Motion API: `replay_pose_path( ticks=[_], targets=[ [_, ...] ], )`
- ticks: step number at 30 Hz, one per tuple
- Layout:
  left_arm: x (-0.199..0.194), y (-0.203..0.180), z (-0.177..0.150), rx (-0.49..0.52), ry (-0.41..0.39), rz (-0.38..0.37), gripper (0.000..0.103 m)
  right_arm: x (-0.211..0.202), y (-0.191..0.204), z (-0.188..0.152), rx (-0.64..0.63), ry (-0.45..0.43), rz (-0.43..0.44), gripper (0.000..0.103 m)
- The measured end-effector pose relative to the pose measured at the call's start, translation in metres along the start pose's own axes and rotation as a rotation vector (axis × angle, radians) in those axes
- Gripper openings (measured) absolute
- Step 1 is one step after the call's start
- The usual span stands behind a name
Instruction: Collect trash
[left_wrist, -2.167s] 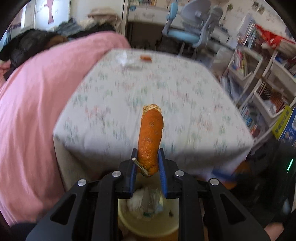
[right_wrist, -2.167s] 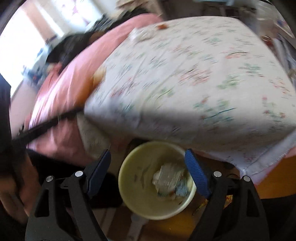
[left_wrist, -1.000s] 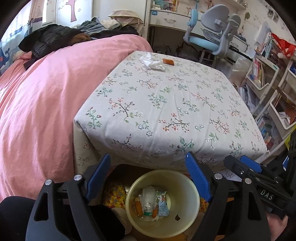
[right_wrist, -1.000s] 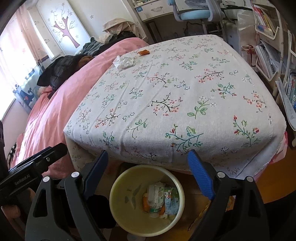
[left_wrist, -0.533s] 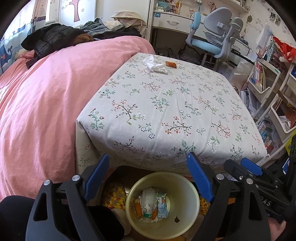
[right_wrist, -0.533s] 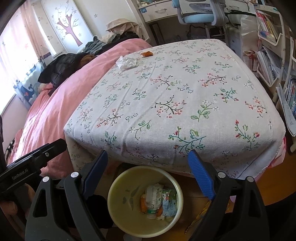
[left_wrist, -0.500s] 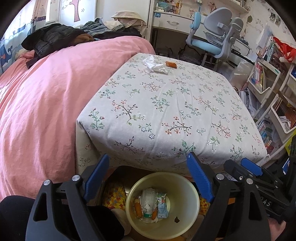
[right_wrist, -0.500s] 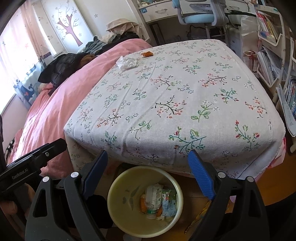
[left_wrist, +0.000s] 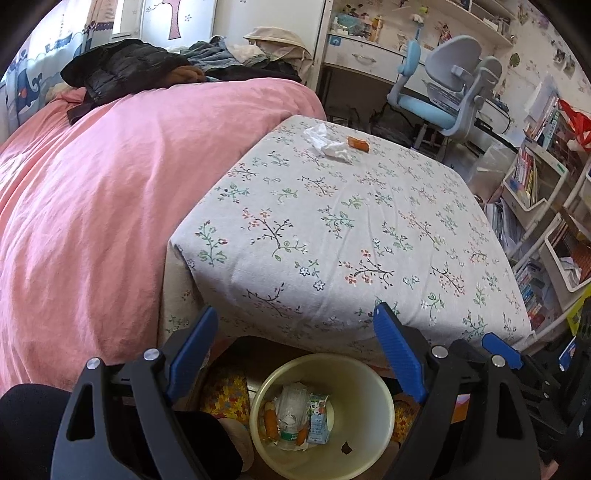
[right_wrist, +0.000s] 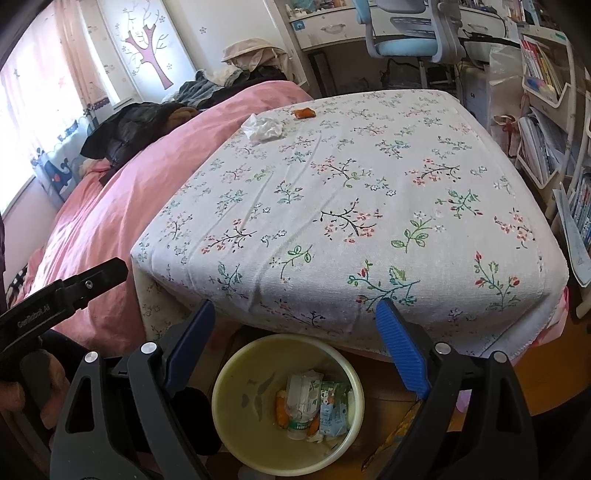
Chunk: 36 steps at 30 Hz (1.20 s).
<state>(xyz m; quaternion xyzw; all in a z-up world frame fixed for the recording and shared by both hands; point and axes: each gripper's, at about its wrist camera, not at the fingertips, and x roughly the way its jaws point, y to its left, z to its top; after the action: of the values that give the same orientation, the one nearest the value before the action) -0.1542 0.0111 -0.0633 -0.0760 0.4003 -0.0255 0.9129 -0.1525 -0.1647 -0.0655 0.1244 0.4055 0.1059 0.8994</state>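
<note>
A pale yellow bin stands on the floor under the near edge of the flowered table. It holds a plastic bottle, a small carton and orange peel. At the table's far side lie a crumpled white tissue and a small orange scrap. My left gripper hangs open above the bin with nothing between its blue pads. My right gripper is open too, empty, beside it over the bin.
A pink bed cover with dark clothes fills the left. A blue-grey desk chair and desk stand behind the table. Bookshelves line the right. The left gripper's arm shows at the right wrist view's left edge.
The left gripper has let go of the orange peel, which now lies in the bin, and its jaws stand wide. Both views have since tilted up slightly toward the table.
</note>
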Motion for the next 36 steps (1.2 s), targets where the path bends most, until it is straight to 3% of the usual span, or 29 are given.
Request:
replay_pose_path(
  ticks=[27, 32, 36],
  targets=[
    [-0.002, 0.000, 0.000, 0.016, -0.022, 0.011, 0.082, 0.002, 0.003, 0.001, -0.005, 0.003, 0.008, 0.085],
    [-0.001, 0.001, 0.019, 0.006, -0.043, -0.003, 0.082, 0.002, 0.005, 0.027, -0.007, -0.021, 0.036, 0.085],
    [0.002, 0.007, 0.048, 0.004, -0.080, 0.012, 0.083, 0.002, 0.009, 0.070, -0.071, -0.068, 0.036, 0.085]
  ],
)
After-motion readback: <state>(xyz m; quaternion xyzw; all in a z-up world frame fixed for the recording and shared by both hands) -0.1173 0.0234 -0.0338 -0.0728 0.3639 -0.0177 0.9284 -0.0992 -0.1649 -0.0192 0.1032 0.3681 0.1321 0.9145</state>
